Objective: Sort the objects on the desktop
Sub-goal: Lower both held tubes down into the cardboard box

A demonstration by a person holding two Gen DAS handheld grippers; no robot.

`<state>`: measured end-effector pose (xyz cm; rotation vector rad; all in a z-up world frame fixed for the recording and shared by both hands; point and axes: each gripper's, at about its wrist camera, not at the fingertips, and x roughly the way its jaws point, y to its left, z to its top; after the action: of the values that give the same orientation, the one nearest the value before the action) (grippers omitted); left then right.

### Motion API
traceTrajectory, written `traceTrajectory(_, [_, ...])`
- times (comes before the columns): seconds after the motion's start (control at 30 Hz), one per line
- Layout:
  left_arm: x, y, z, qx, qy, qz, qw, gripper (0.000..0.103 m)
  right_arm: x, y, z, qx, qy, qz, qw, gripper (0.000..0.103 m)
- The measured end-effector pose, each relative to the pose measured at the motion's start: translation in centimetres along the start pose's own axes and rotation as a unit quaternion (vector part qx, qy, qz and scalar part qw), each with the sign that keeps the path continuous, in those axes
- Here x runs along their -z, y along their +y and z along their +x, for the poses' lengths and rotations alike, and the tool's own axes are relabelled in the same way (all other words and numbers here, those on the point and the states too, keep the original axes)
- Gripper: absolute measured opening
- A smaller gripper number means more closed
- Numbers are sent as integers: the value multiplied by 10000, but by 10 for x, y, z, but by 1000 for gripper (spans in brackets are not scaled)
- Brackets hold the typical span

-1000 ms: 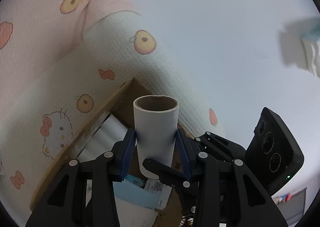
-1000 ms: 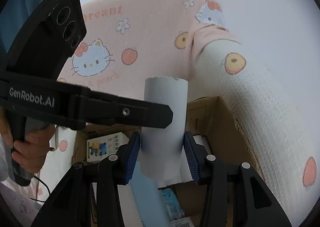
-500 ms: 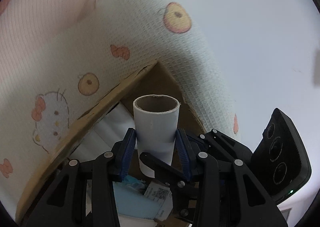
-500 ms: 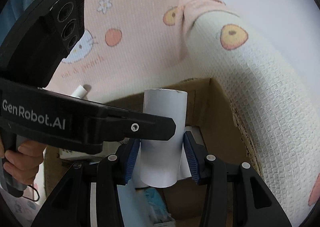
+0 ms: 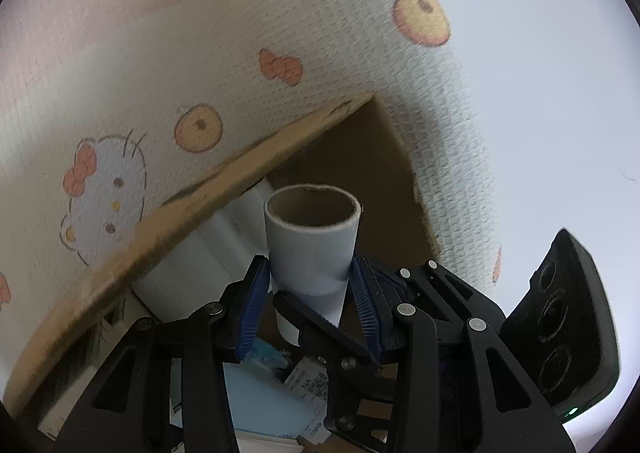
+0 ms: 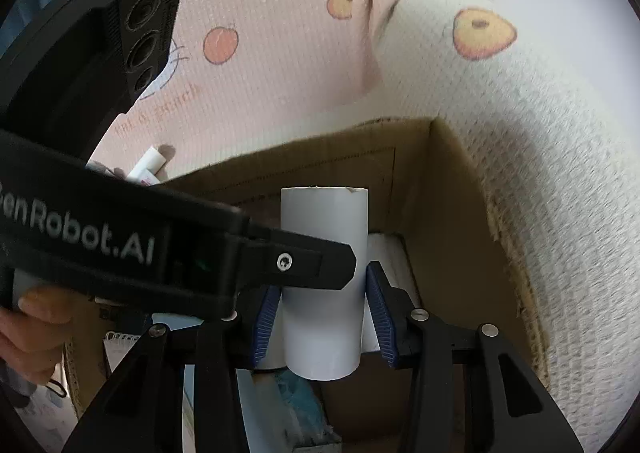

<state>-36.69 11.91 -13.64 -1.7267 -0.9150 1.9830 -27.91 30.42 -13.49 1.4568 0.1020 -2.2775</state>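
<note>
left wrist: smooth white cardboard tube (image 5: 312, 241)

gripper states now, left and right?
Left gripper: closed on the white cardboard tube, over the brown cardboard box.
Right gripper: closed on the same tube.

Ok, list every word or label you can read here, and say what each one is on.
"enRobot.AI": white lettering on the left gripper body, first letter cut off.
Faint pink script on the blanket: too blurred to read.
Printed paper label in the cardboard box: too small to read.
</note>
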Motion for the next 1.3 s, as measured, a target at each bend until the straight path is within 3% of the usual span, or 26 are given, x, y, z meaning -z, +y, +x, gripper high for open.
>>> traceTrajectory(0.13, [4,9,14,-23,235,-317,9992,45,0,-6,7,-127,133,215,9996,41])
traceTrajectory(0.4, [2,22,20,-161,127,-943,9953,45,2,-12,21,-184,396,427,9981,41])
traceTrajectory(0.53, [1,29,22,-33,172,-1231,9922,45,6,-14,15,-139,463,403,9980,41])
traceTrajectory(0.67, [4,26,28,-260,106,-1285,9913,45,13,-19,16,-67,625,479,9969,41])
traceTrajectory(0.77, [6,26,37,-355,182,-1355,9900,45,19,-21,13,202,707,519,9959,41])
traceTrajectory(0.93, [3,27,39,-668,18,-1507,9863,45,26,-25,-4,1067,914,671,9878,41])
traceTrajectory(1.13, [3,19,42,-1225,-38,-1476,9814,45,34,-3,-17,1842,941,52,9784,41])
traceTrajectory(1.3, [0,15,41,-1482,-25,-1722,9739,46,37,6,-16,1940,1022,-16,9757,41])
